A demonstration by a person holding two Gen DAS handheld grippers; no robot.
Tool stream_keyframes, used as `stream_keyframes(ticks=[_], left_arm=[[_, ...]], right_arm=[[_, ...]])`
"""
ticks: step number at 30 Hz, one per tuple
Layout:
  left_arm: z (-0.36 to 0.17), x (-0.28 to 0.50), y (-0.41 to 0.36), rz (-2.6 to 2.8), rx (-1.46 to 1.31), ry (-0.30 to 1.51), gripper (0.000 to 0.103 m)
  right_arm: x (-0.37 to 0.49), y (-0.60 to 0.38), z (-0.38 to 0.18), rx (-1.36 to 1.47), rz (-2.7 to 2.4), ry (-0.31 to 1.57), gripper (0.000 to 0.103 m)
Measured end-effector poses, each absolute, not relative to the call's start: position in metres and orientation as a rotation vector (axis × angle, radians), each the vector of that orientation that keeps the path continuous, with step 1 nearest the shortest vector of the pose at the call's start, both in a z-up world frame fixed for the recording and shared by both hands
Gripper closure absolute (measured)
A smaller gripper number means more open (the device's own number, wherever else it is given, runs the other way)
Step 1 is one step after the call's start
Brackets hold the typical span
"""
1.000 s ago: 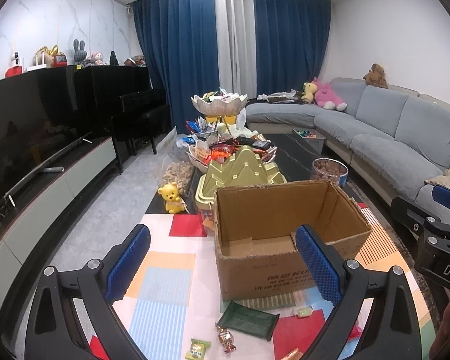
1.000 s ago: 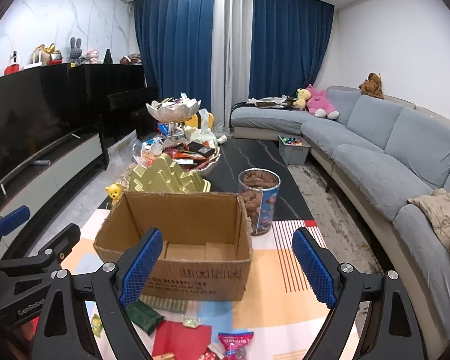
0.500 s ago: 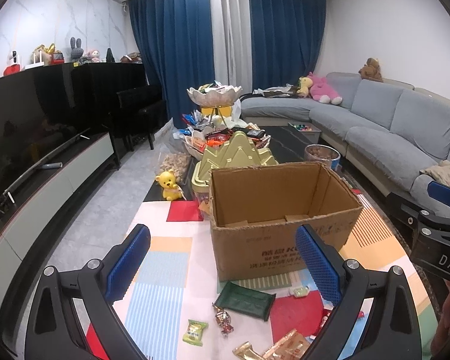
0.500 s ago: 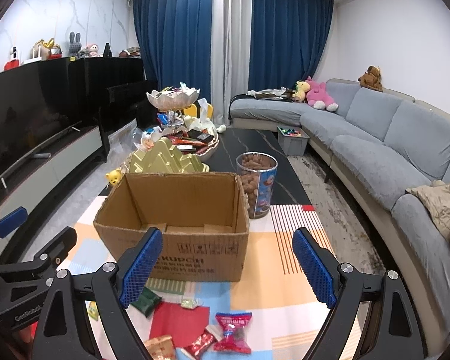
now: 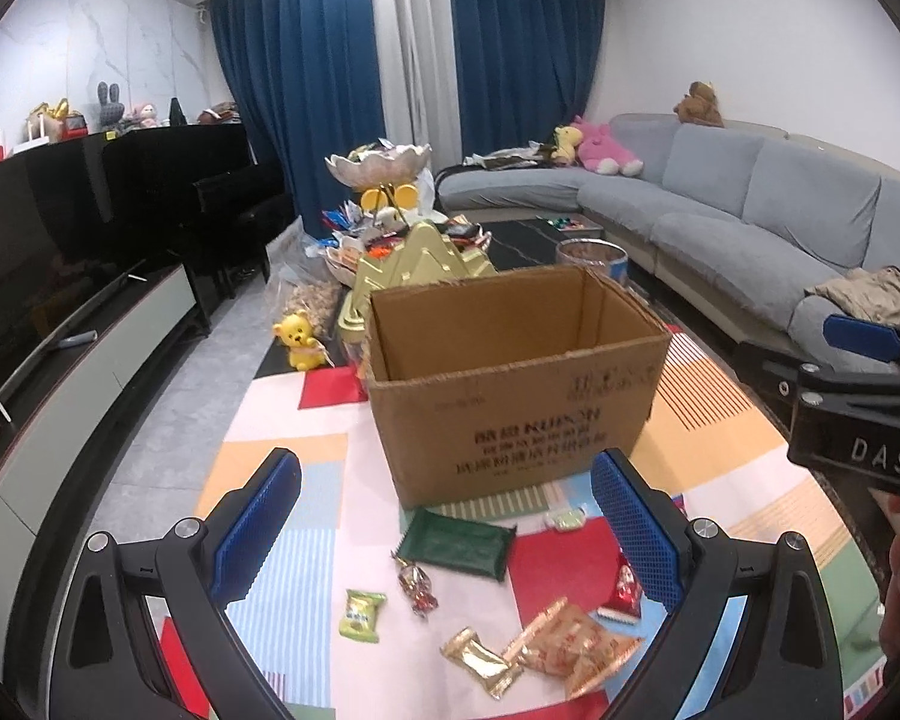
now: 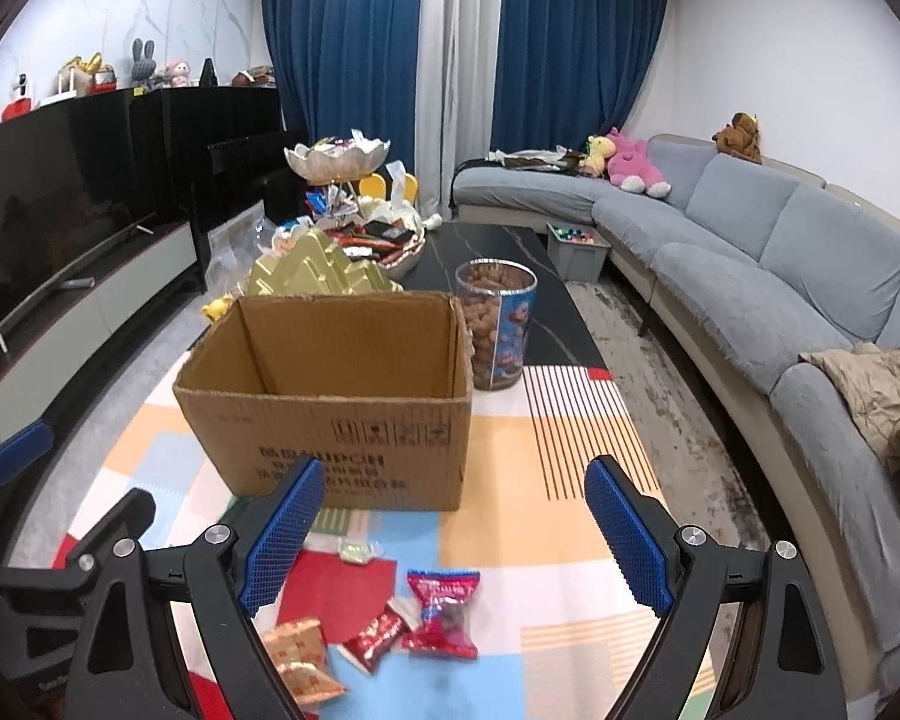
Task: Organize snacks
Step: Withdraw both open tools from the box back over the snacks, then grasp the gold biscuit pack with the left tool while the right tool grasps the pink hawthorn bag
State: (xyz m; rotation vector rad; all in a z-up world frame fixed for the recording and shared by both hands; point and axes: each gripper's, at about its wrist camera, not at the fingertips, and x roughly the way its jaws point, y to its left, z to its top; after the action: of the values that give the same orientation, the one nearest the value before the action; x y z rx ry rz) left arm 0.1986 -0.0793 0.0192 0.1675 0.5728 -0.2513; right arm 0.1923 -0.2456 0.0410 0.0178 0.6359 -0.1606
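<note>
An open cardboard box (image 5: 510,384) (image 6: 336,402) stands empty on the patchwork tablecloth (image 5: 294,450). Several wrapped snacks lie in front of it: a dark green packet (image 5: 456,543), a small green candy (image 5: 361,615), a foil candy (image 5: 417,583), gold and orange wafer packs (image 5: 546,651), a red packet (image 5: 624,591). In the right wrist view I see a red-blue bag (image 6: 444,612), a red packet (image 6: 378,633) and an orange pack (image 6: 300,657). My left gripper (image 5: 444,531) hovers open above the snacks, holding nothing. My right gripper (image 6: 450,531) is open too, empty, above the red-blue bag.
Behind the box are a gold tiered tray (image 5: 414,264), a clear tub of brown snacks (image 6: 497,324), a heaped snack stand (image 5: 381,162) and a yellow bear toy (image 5: 299,339). A grey sofa (image 6: 780,276) runs along the right; a TV cabinet (image 5: 90,324) lines the left.
Both grippers have sunk and tipped downward; the box now sits higher in each view and more snacks on the cloth have come into sight. Jaws stay equally wide.
</note>
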Motion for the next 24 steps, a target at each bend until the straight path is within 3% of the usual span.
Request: stream_keyframes(ticks=[24], left_arm=[[-0.035,0.185,-0.117,-0.387,0.299,0.818,0.004]], right_arm=[[0.187,-0.258,-0.009,-0.004,-0.138,0.859,0.014]])
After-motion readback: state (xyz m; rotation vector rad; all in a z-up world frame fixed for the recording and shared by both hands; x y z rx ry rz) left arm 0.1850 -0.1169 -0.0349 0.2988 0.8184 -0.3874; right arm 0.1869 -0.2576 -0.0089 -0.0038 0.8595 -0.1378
